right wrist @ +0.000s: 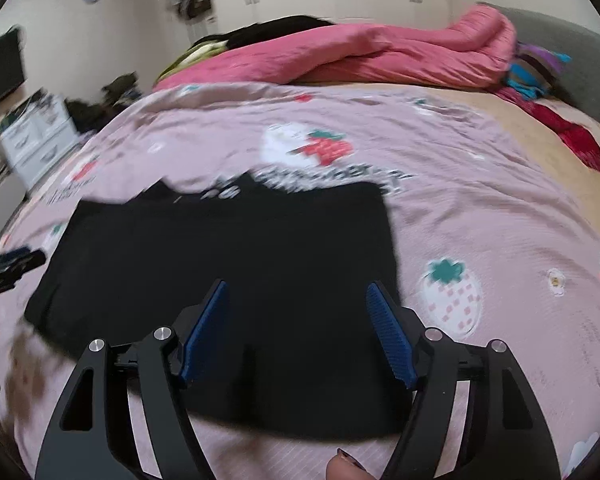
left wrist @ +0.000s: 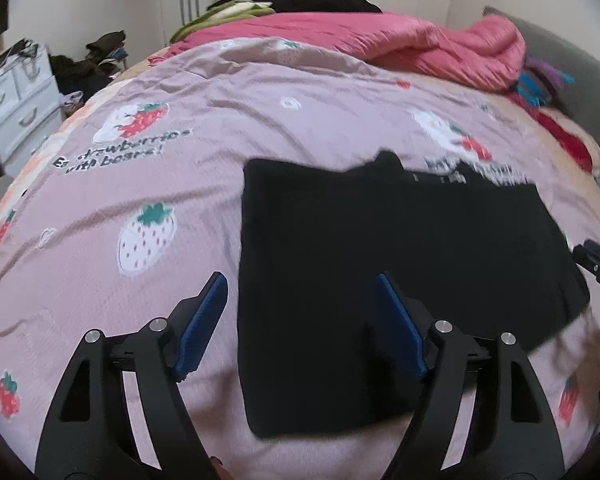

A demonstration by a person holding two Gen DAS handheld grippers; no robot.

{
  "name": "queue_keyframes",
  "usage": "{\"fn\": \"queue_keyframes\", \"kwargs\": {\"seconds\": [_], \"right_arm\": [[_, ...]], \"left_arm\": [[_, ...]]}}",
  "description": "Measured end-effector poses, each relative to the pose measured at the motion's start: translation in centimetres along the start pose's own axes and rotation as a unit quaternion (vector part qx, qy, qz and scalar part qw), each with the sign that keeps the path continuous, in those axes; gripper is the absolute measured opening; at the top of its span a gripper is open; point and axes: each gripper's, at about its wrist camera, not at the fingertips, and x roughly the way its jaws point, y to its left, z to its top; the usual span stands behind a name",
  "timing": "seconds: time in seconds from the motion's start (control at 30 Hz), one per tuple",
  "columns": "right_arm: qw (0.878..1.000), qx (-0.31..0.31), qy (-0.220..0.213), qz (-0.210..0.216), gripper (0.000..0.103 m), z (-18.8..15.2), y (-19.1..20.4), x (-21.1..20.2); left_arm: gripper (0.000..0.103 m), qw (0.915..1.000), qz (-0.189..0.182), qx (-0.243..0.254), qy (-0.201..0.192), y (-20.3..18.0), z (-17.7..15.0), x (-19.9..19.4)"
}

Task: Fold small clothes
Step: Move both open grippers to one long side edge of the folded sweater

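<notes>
A: Start with the biggest thing. What fills the views?

B: A bed covered by a pink strawberry-print sheet (left wrist: pixel 148 184), with a rumpled pink quilt (left wrist: pixel 428 44) heaped along its far side and a white drawer unit (left wrist: pixel 16 108) off to the left of the bed.

A: And the clothing?

B: One black garment (left wrist: pixel 380 264) lies flat on the sheet, roughly rectangular, with small uneven points poking out along its far edge. It looks spread out or perhaps folded once; the fabric is too dark and the pictures too blurred to make out layers.

A: So how far along is the folding?

B: Early or midway, I judge. The piece is laid out and smoothed, but it is not yet a compact bundle, so at least one more fold seems left. I see no other clothes set out to fold beside it.

A: The tools?

B: The left gripper (left wrist: pixel 300 324) hovers over the garment's near left edge, jaws spread apart, holding nothing. The right gripper (right wrist: pixel 296 328) hangs above the near right part, jaws likewise apart and empty. Each shows at the edge of the other's view.
</notes>
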Motion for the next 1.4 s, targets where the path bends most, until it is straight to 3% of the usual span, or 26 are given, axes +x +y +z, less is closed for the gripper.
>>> {"fn": "queue_keyframes", "kwargs": {"seconds": [0.13, 0.4, 0.6, 0.9, 1.1, 1.27, 1.4], "right_arm": [[0.999, -0.017, 0.018, 0.022, 0.07, -1.4, 2.1, -0.2], [0.996, 0.003, 0.085, 0.005, 0.071, -3.6, 2.4, 2.3], [0.997, -0.011, 0.072, -0.009, 0.071, -3.9, 3.3, 1.6], [0.997, -0.059, 0.035, 0.028, 0.082, -3.9, 6.6, -0.6], [0.995, -0.084, 0.02, 0.056, 0.091, -3.6, 9.3, -1.4], [0.99, -0.128, 0.01, 0.06, 0.093, -3.7, 12.3, -1.5], [0.987, -0.146, 0.011, 0.067, 0.094, -3.9, 14.2, -1.1]], "left_arm": [[0.07, 0.9997, -0.009, 0.013, 0.019, -0.3, -1.3, 0.1], [0.072, 0.9979, -0.017, 0.022, 0.058, -0.4, -4.0, 1.4], [0.072, 0.9969, -0.038, 0.014, 0.068, 0.3, -4.9, 1.1], [0.075, 0.9973, -0.039, 0.015, 0.06, 1.3, -5.4, -0.3], [0.083, 0.9984, -0.028, 0.007, 0.049, 2.5, -5.3, -1.2], [0.093, 0.9989, -0.008, -0.014, 0.045, 4.4, -5.2, -1.4], [0.093, 0.9987, 0.003, -0.031, 0.041, 5.7, -4.9, -1.6]]}}
